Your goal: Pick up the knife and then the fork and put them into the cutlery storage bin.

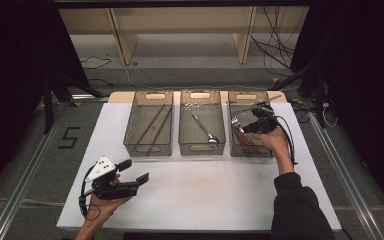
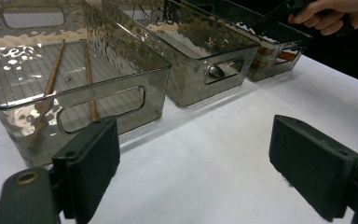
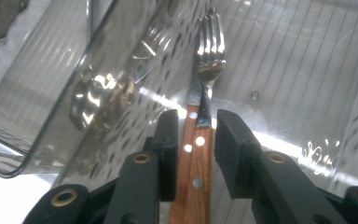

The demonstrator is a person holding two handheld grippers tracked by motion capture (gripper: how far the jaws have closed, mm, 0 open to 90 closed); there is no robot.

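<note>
Smoky grey ribbed bins; brown-handled silver fork; white table

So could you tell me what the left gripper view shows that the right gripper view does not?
Left gripper view alone: the left gripper, jaws wide apart over the white table, the bin holding two chopsticks, and the right-hand bin.

Right gripper view alone: the right gripper, jaws either side of a wooden-handled fork.

Shared: the middle bin's spoon, blurred through the bin wall.
</note>
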